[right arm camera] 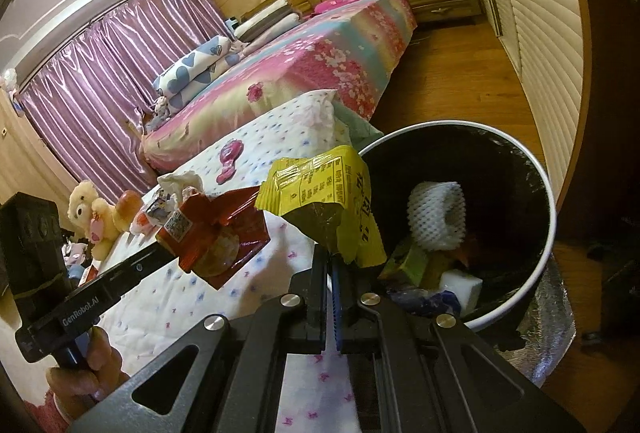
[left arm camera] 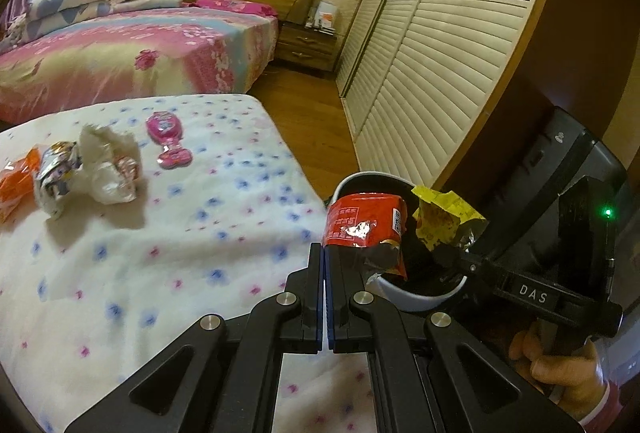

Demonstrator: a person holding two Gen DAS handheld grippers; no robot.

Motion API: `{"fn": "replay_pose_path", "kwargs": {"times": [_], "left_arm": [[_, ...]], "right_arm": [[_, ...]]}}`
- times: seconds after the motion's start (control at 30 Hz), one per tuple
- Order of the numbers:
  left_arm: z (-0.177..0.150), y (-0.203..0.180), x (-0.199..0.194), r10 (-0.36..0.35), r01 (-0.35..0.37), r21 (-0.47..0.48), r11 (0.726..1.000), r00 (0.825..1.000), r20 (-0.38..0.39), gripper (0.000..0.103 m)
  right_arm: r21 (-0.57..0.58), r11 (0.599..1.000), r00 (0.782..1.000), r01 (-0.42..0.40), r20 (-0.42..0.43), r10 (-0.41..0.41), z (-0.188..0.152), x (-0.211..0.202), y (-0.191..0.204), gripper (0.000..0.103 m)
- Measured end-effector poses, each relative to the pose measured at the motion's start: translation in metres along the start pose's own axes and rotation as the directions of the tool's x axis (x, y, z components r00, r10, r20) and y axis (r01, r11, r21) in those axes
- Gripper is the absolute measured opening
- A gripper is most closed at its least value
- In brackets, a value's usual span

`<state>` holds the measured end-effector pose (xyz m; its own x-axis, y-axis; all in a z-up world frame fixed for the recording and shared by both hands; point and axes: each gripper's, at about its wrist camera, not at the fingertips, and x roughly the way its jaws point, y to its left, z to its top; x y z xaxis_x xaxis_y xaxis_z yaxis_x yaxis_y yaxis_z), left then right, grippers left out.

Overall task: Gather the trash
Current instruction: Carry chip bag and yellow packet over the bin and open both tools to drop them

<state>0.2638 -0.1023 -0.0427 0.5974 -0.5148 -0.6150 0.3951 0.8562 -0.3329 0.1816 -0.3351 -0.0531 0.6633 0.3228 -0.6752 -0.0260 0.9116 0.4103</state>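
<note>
My left gripper [left arm camera: 325, 253] is shut on a red snack wrapper [left arm camera: 366, 225] and holds it over the near rim of the white trash bin [left arm camera: 416, 299]. My right gripper [right arm camera: 331, 257] is shut on a yellow wrapper [right arm camera: 328, 197] beside the bin's [right arm camera: 548, 193] left rim. The bin has a black liner and holds a white foam net [right arm camera: 436, 217] and other scraps. The right gripper [left arm camera: 448, 253] with the yellow wrapper [left arm camera: 444, 217] shows in the left wrist view. The left gripper [right arm camera: 176, 253] with the red wrapper [right arm camera: 216, 229] shows in the right wrist view. More trash lies on the mattress: a crumpled white tissue [left arm camera: 108, 161], a silver wrapper [left arm camera: 56, 169] and an orange wrapper [left arm camera: 16, 185].
A pink toy mirror [left arm camera: 166, 141] lies on the white flowered mattress [left arm camera: 160, 253]. A large bed [left arm camera: 120, 61] with folded bedding stands behind. A louvred wardrobe [left arm camera: 440, 53] lines the right side. Wooden floor [left arm camera: 312, 113] runs between. Plush toys [right arm camera: 96, 217] sit at the mattress's far side.
</note>
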Motion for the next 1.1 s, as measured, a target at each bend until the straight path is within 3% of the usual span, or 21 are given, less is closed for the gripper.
{"fn": "replay_pose_path", "kwargs": {"times": [1.1], "left_arm": [[0.023, -0.043, 0.054, -0.016, 0.017, 0.055, 0.998, 0.999, -0.032, 0.0]], "right_arm": [[0.066, 0.996, 0.998, 0.063, -0.007, -0.063, 0.008, -0.002, -0.045, 0.002]]}}
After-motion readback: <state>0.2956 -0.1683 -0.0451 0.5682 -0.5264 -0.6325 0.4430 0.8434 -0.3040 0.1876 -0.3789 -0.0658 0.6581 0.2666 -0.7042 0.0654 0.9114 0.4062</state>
